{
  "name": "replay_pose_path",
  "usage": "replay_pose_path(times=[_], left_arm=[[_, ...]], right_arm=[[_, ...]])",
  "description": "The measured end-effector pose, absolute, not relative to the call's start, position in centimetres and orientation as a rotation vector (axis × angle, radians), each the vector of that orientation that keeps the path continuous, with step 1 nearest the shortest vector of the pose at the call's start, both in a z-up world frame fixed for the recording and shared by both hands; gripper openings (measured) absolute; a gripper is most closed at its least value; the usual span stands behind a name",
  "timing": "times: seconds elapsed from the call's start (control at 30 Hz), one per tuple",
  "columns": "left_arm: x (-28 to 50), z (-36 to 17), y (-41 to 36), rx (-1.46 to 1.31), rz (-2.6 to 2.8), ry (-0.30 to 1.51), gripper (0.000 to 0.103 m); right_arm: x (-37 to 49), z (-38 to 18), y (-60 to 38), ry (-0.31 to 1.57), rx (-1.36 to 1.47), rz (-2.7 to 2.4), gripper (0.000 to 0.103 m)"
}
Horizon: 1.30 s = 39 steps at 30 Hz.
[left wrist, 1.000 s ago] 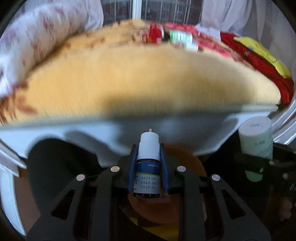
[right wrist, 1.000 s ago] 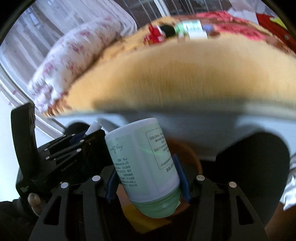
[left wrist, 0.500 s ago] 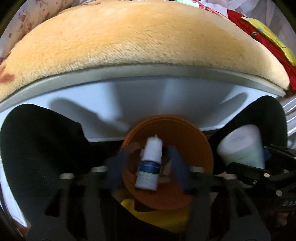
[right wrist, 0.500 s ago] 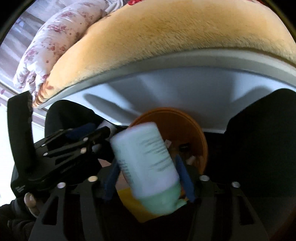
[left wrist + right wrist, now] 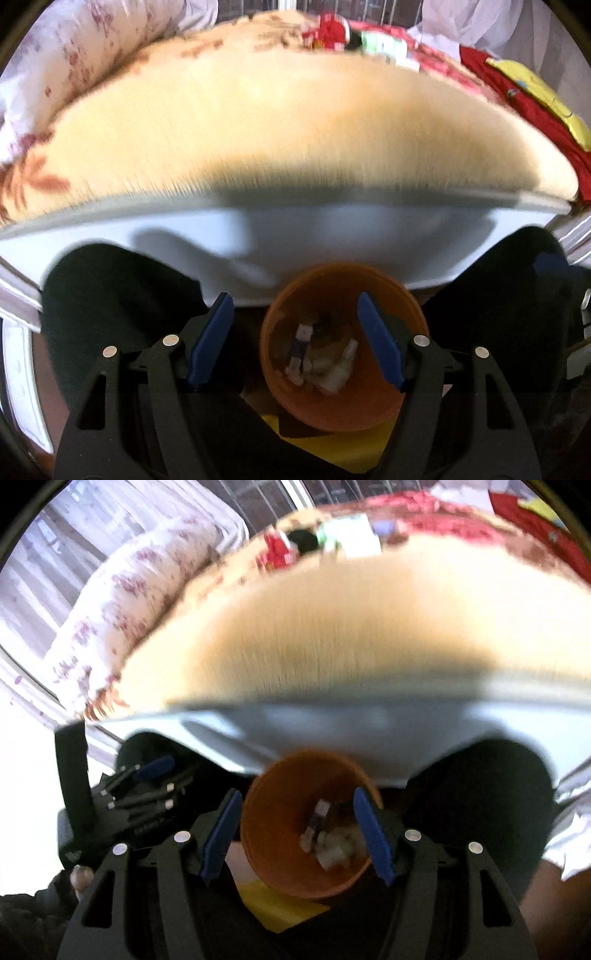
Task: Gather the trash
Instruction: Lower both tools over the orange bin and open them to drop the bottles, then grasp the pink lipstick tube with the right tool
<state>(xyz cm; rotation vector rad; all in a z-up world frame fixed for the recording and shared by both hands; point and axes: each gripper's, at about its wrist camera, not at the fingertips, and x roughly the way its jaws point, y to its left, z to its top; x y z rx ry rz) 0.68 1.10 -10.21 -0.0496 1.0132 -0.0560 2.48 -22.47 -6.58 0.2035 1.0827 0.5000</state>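
Observation:
An orange bin (image 5: 343,398) (image 5: 280,849) stands on the floor below the bed's edge, with a small dropper bottle (image 5: 298,349) and pale bits of trash (image 5: 332,369) (image 5: 338,845) inside. My left gripper (image 5: 295,339) is open and empty above the bin. My right gripper (image 5: 299,834) is open and empty above the bin too. The left gripper also shows at the left of the right wrist view (image 5: 147,786). More trash items (image 5: 365,38) (image 5: 332,539) lie at the far side of the bed.
A bed with a yellow plush blanket (image 5: 277,122) and a white frame (image 5: 332,236) fills the view ahead. A floral pillow (image 5: 122,602) lies at the left, red and yellow cloth (image 5: 535,99) at the right. Dark trouser legs (image 5: 110,306) flank the bin.
Both grippers opened over the bin. The dropper bottle dropped from the left and the green-white bottle left the right. Both views then tilted up toward the bed.

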Motion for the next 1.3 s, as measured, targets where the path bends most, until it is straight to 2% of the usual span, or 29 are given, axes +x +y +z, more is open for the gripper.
replay_pose_path(times=[0.23,0.33,0.53,0.83,0.93,1.0,1.03,1.3], left_arm=[[1.3,-5.3,1.5,-0.034,-0.063,0.859,0.076],[2.3,-4.5,1.4,-0.049,-0.061,0.833,0.077],[2.6,-4.9,2.7,-0.087,-0.055,0.832,0.077],[3.4,-5.9,5.5,-0.187,-0.074,0.85,0.077],[3.5,-6.2,5.9,-0.207,-0.078,0.855,0.077],[3.4,-6.2,5.9,-0.211,-0.078,0.854,0.077],[3.4,-6.2,5.9,-0.211,-0.078,0.853,0.077],[2.9,-6.2,5.7,-0.228,-0.102,0.855,0.077]], right_arm=[[11.1,0.0,-22.1,0.95,0.199,0.529,0.063],[16.3,0.7,-20.2,0.948,0.175,0.51,0.056],[25.9,-0.1,-15.3,1.001,0.12,0.478,0.053],[33.8,-4.6,-14.2,1.154,0.145,0.347,0.045],[35.3,-5.5,-14.3,1.187,0.175,0.331,0.035],[36.0,-5.7,-14.0,1.198,0.148,0.315,0.026],[36.3,-6.0,-13.8,1.209,0.121,0.297,0.017],[35.0,-6.8,-12.3,1.144,-0.044,0.288,0.019]])
